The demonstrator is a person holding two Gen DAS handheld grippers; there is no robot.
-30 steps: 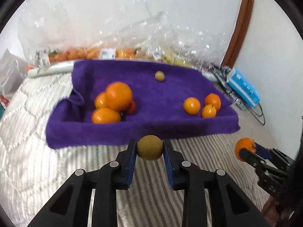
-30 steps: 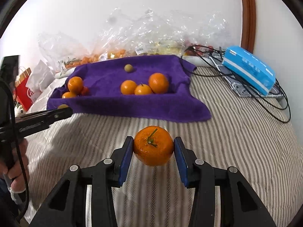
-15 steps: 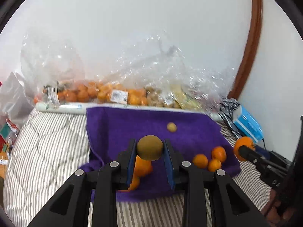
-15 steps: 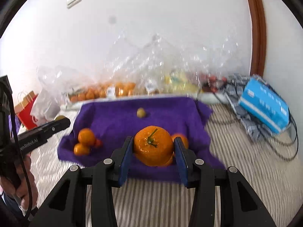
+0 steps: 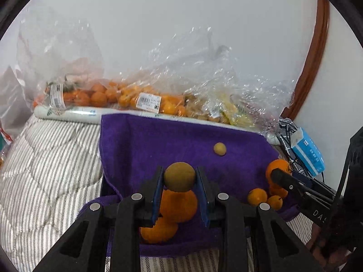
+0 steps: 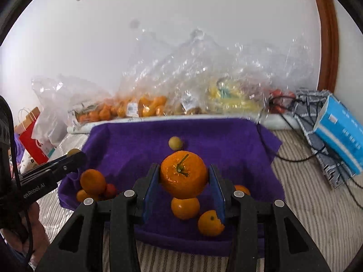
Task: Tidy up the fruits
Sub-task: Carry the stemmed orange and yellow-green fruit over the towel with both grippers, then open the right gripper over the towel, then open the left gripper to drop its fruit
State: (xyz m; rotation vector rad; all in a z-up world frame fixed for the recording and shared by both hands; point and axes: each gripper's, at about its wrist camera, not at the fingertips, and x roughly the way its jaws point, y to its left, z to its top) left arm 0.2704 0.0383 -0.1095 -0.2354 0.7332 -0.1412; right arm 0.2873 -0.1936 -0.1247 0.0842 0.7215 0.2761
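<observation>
My left gripper (image 5: 179, 176) is shut on a round olive-brown fruit (image 5: 179, 175) and hangs over the near left part of the purple towel (image 5: 140, 140). Under it lie two oranges (image 5: 179, 207). A small yellow-green fruit (image 5: 219, 149) sits alone near the towel's back. My right gripper (image 6: 183, 175) is shut on a stemmed mandarin (image 6: 183, 174), above a cluster of small oranges (image 6: 185, 207) on the towel's (image 6: 236, 142) near right part. In the right wrist view the left gripper (image 6: 73, 156) shows at the left, over another orange group (image 6: 93, 181).
Clear plastic bags of oranges and yellow fruit (image 5: 109, 95) line the wall behind the towel. A blue tissue pack (image 6: 340, 133) and black cables (image 6: 295, 158) lie at the right. Striped bedding (image 5: 45, 158) surrounds the towel. A red paper bag (image 6: 31, 138) stands at the far left.
Both grippers have moved forward from the striped bedding to over the towel, each still holding its fruit. The towel and bags now look closer.
</observation>
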